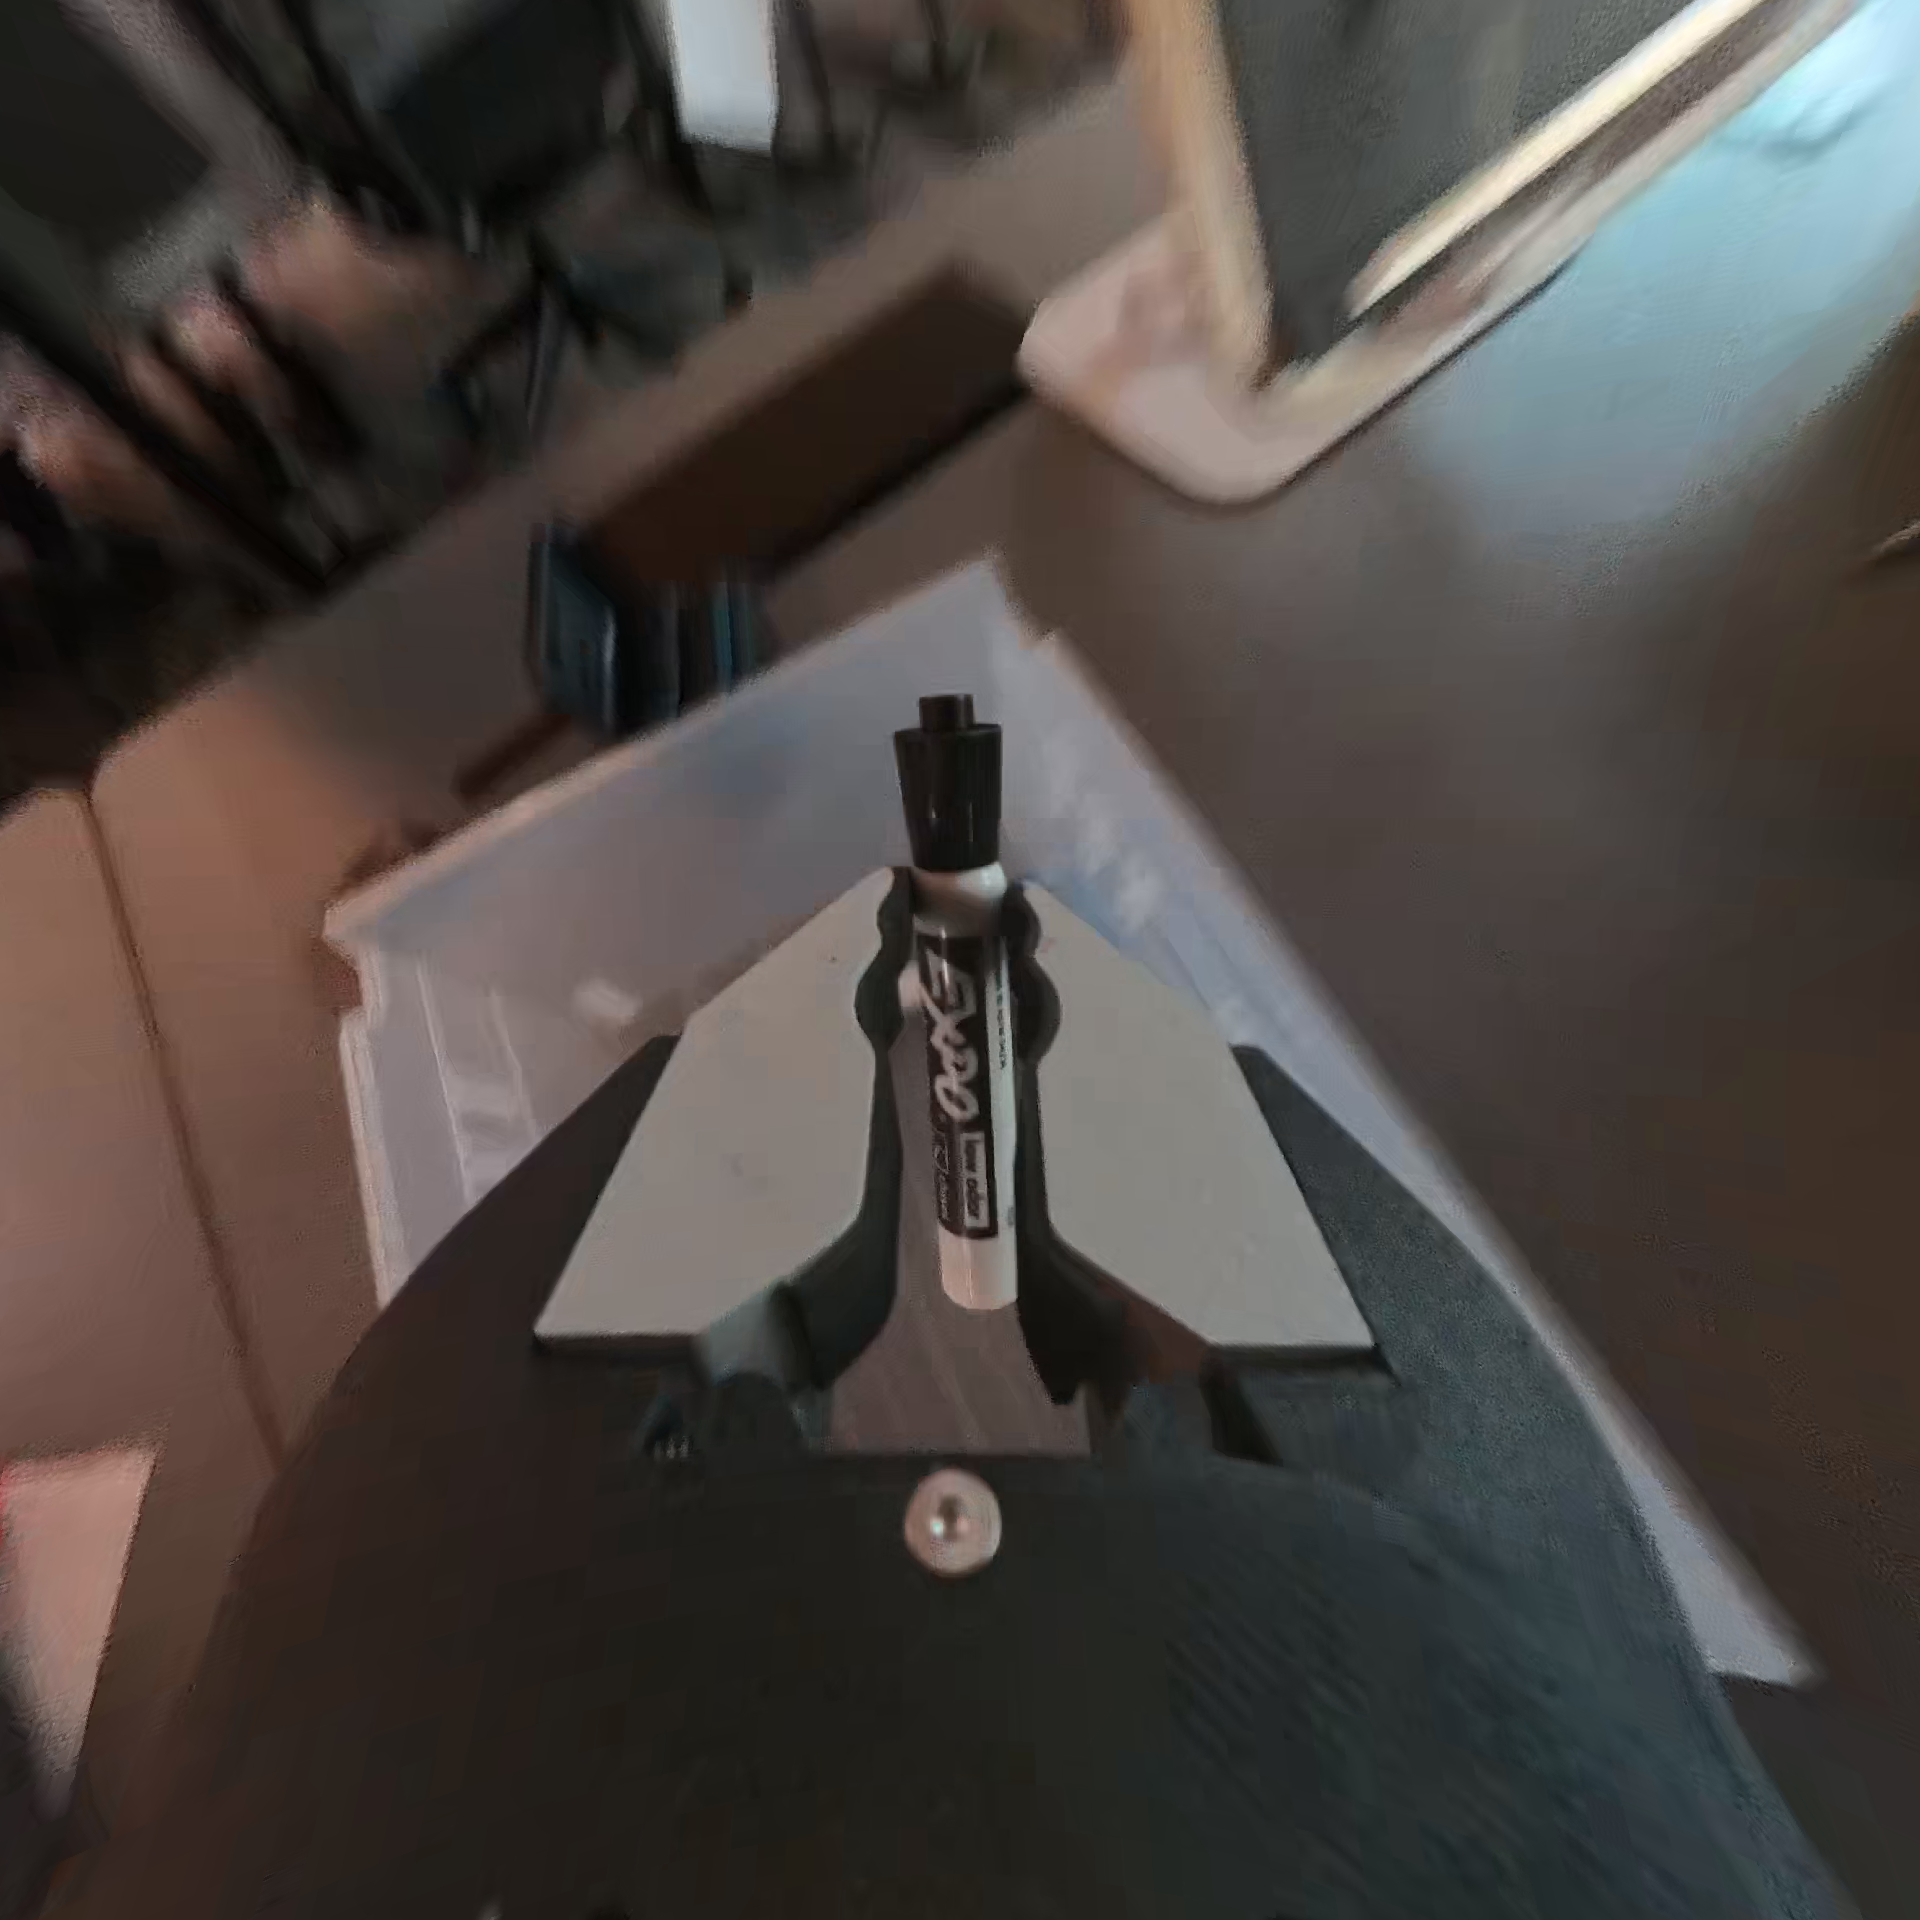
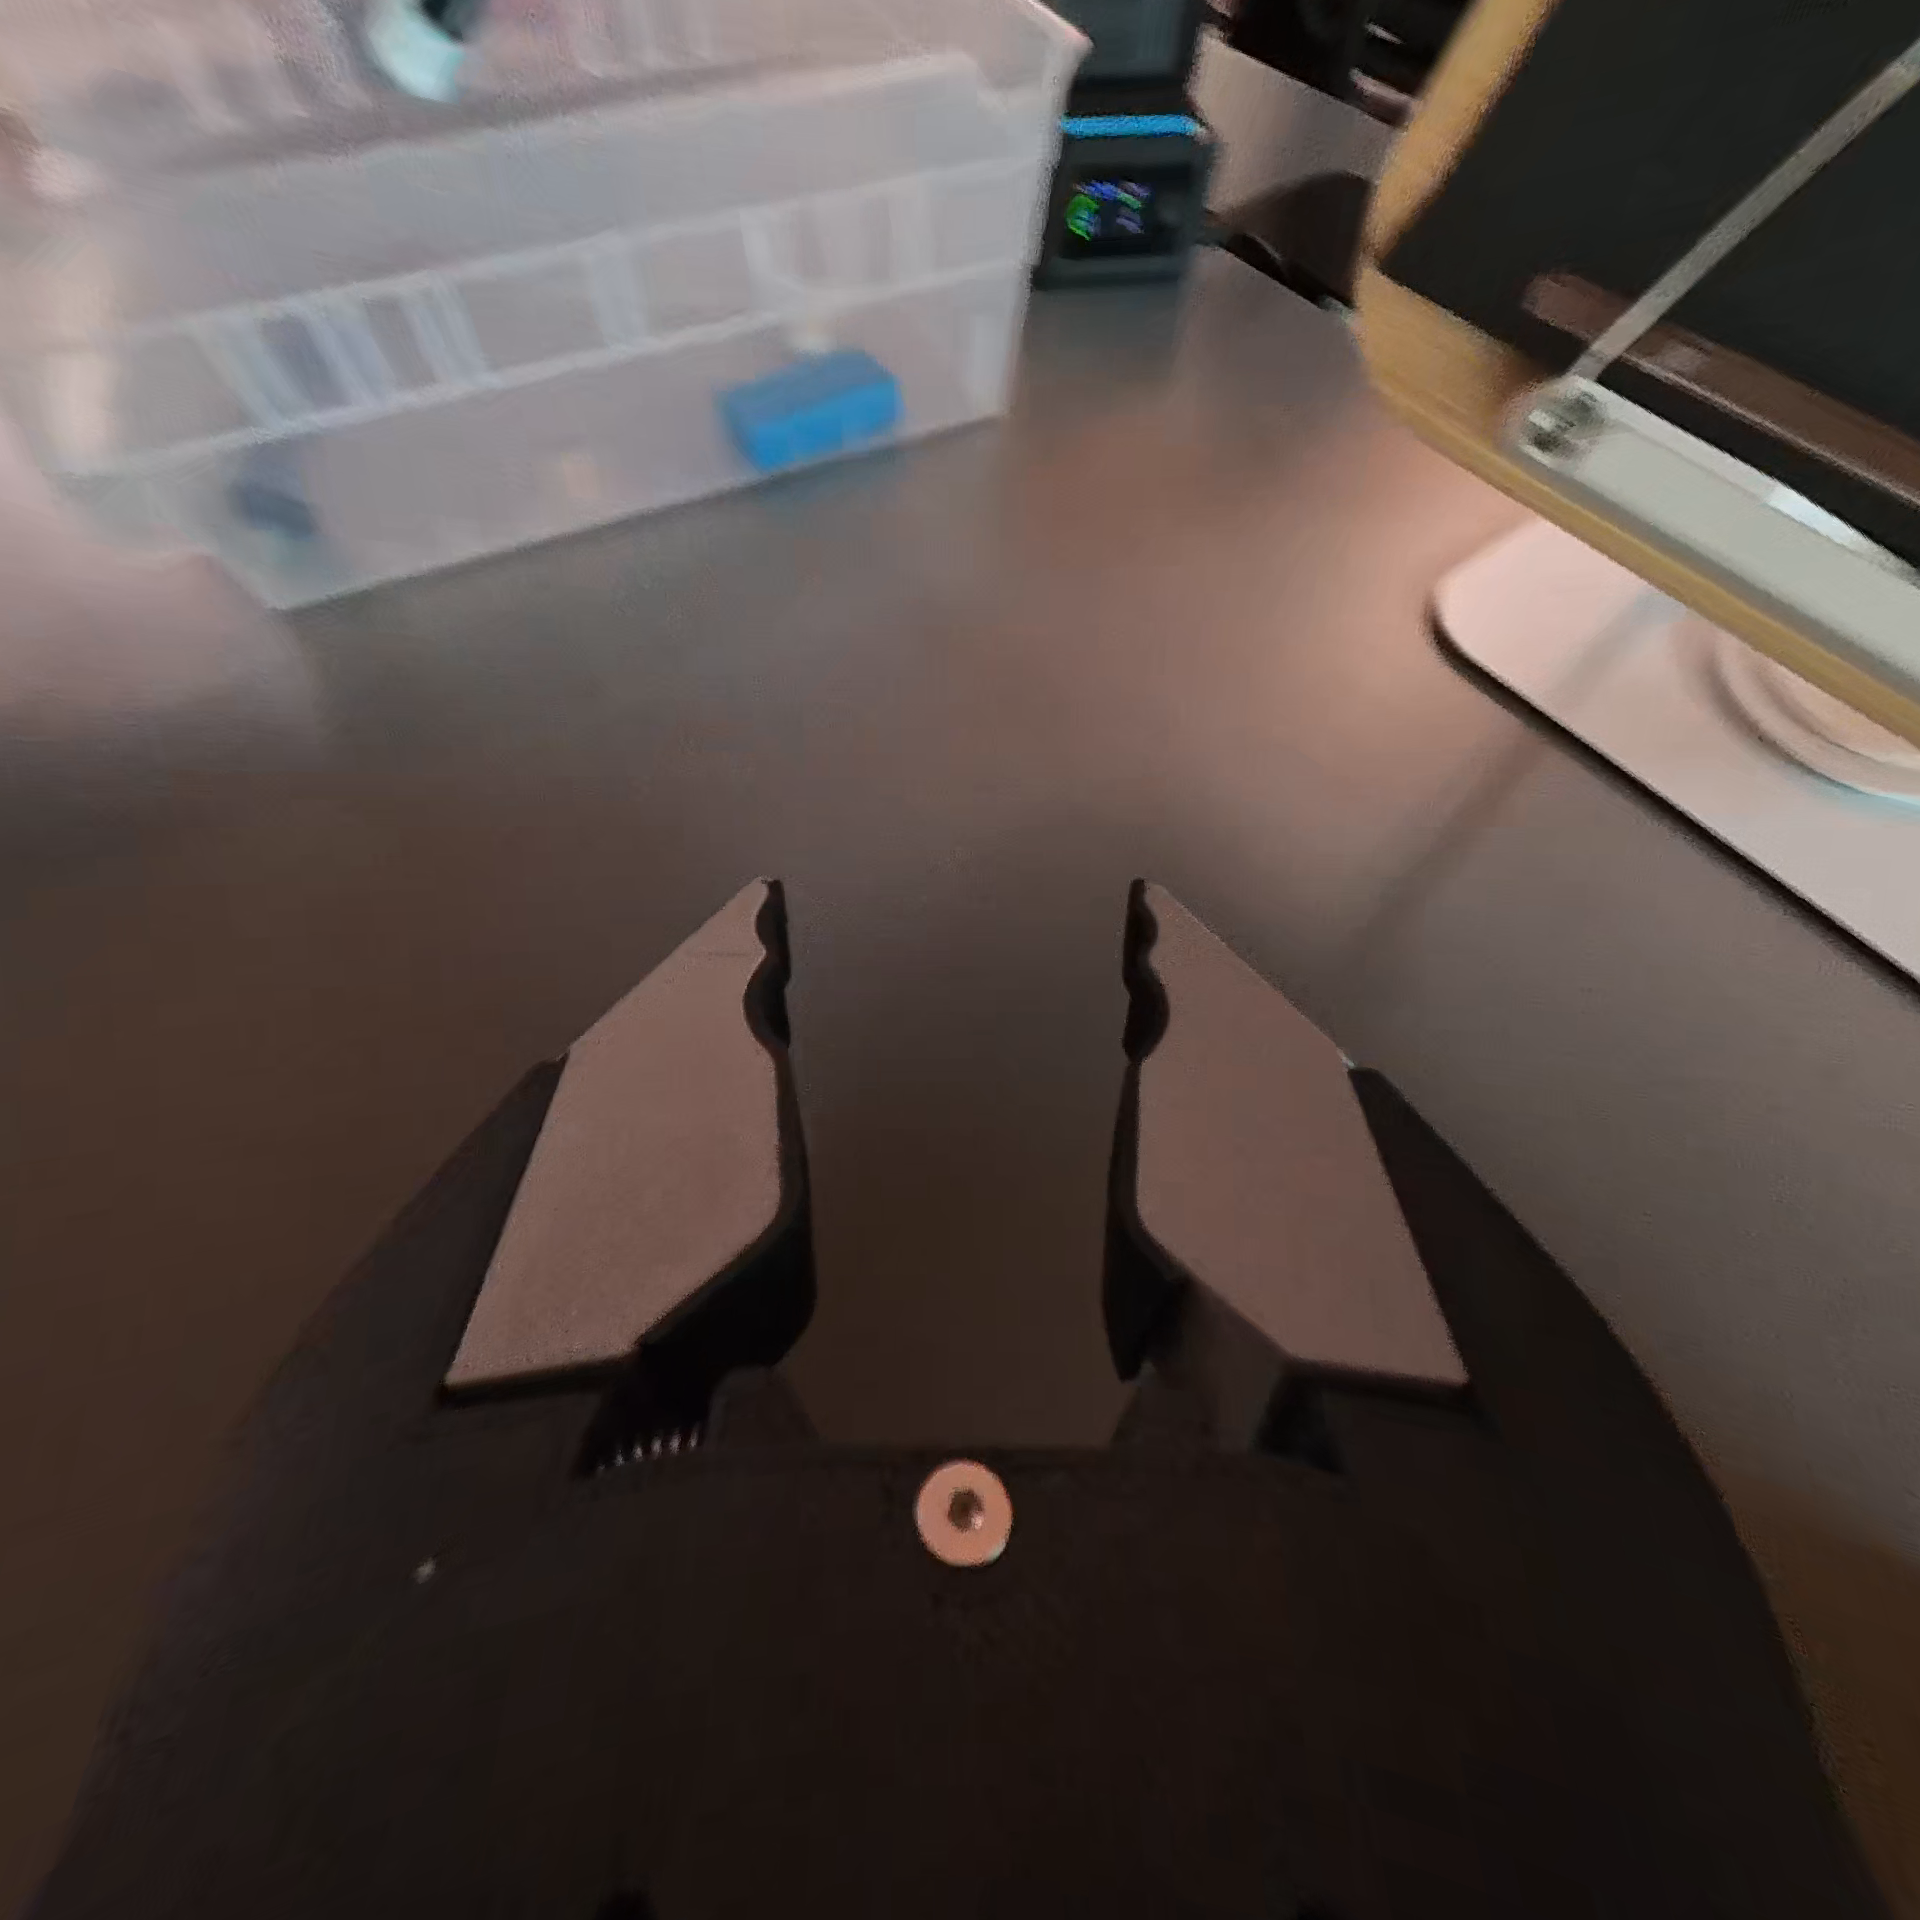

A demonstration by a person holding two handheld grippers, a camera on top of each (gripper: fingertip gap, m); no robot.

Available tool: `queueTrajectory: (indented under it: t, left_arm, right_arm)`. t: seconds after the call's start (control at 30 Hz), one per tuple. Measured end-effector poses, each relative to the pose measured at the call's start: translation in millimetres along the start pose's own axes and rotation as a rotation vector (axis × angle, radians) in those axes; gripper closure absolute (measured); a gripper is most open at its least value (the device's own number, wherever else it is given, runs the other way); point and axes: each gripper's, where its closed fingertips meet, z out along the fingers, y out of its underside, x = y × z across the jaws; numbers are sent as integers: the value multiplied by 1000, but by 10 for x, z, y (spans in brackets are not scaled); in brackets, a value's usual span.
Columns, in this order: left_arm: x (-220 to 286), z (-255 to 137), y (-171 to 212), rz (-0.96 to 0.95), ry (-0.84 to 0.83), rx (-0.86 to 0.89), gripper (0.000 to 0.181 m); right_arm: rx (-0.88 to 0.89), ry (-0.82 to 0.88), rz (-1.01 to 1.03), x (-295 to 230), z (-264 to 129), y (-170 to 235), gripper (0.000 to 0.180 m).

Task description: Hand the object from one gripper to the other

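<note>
My left gripper (image 1: 958, 902) is shut on a black-and-white marker (image 1: 966, 1060). The marker lies lengthwise between the two fingers, with its black cap sticking out past the fingertips. It is held in the air above a clear plastic bin (image 1: 499, 997) on the dark table. My right gripper (image 2: 956, 904) is open and empty, low over the dark table (image 2: 935, 675). Neither gripper shows in the other's view. The marker does not show in the right wrist view.
The clear plastic bin (image 2: 582, 343) with blue items inside stands at the back left in the right wrist view. A monitor stand with a white base (image 2: 1662, 686) is at the right, also in the left wrist view (image 1: 1195, 384). A small dark device (image 2: 1122, 197) stands behind the bin.
</note>
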Motion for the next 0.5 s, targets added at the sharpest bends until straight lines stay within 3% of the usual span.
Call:
queueTrajectory:
  t: [0.03, 0.2, 0.37, 0.43, 0.5]
  left_arm:
    - [172, -99, -216, -1, 49, 89, 166]
    - [1250, -457, -908, 0, 333, 362, 165]
    - [2039, -579, -1185, -69, 515, 563, 165]
    - [2239, -531, -1183, -102, 550, 609, 166]
    - [2338, -468, -1162, -124, 549, 650, 166]
  right_arm:
    - [26, -46, -6, -95, -2, -66, 117]
    - [178, -225, -43, -475, -153, -549, 114]
    - [343, -448, -25, -835, -484, -1027, 112]
    - [354, -518, 19, -883, -531, -1046, 128]
    - [338, -594, 23, -904, -545, -983, 163]
